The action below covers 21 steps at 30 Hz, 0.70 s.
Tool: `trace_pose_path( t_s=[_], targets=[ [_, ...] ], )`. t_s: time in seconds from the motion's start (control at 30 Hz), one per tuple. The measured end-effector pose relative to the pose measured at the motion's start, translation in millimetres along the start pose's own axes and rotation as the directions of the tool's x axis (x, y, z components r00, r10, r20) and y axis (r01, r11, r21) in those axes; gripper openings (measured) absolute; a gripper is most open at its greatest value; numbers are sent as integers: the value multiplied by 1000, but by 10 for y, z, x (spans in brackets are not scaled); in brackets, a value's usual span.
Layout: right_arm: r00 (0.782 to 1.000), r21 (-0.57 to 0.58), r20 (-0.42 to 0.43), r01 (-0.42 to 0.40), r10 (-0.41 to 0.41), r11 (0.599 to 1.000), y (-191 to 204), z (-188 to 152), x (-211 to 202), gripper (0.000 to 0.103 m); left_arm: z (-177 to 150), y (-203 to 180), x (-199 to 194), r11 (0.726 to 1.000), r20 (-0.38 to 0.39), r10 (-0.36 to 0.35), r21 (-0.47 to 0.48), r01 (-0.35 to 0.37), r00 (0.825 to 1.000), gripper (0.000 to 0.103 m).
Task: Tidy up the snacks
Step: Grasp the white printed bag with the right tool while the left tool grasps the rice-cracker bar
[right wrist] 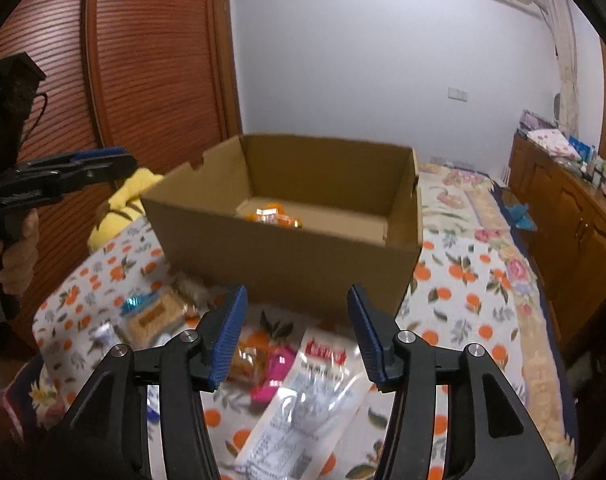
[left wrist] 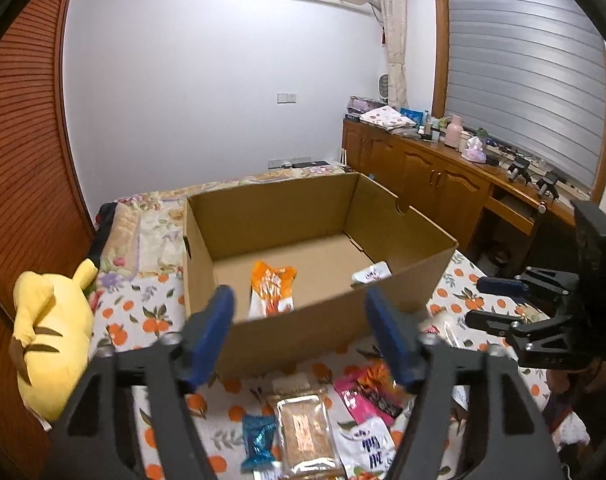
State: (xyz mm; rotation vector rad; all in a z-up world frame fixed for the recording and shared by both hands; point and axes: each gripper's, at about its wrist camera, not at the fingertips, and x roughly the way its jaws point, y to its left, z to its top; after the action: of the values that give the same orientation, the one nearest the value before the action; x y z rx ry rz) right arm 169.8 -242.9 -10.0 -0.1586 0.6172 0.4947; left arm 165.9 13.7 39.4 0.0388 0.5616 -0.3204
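A: Can any label be read on the snacks?

B: Not really. The orange packet inside the cardboard box carries white characters, too blurred to make out. The white packet on the bedspread has bold blue characters, and the clear-and-white pouch in the right wrist view shows a red banner with small print below; none of it is legible.

A: How do the jaws stand?

B: The left gripper has its blue pads apart with nothing between them; it hovers before the box's near wall, above the loose snacks. The right gripper is likewise parted and empty, over the packets in front of the box. Neither touches anything.

A: Where are the snacks?

B: Two lie in the box: the orange packet on the floor near the front, and a small white packet by the right wall. The rest are spread on the bedspread just in front of the box: a crinkled blue foil wrapper, a flat clear-wrapped brown bar, a pink packet and the white ones.

A: Materials?

B: The box is plain brown corrugated card, open-topped, with a notched handle cut in its side walls. The bedspread is cloth printed with oranges and leaves. A yellow plush toy sits left of the box, against a ribbed wooden door.
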Motion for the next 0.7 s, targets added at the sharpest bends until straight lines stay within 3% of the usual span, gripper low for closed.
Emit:
trace_pose_path(
  t_s=[0.37,0.7],
  targets=[
    [992,41,-125,20,-15,999,-65,-531,261,56,-616,-17,200,1000,-114,-5,-18,3,993,71],
    [981,45,-186,62,-53,997,-110,-731,410,57,-951,63,509,999,-204,12,-43,-21,979,71]
  ],
)
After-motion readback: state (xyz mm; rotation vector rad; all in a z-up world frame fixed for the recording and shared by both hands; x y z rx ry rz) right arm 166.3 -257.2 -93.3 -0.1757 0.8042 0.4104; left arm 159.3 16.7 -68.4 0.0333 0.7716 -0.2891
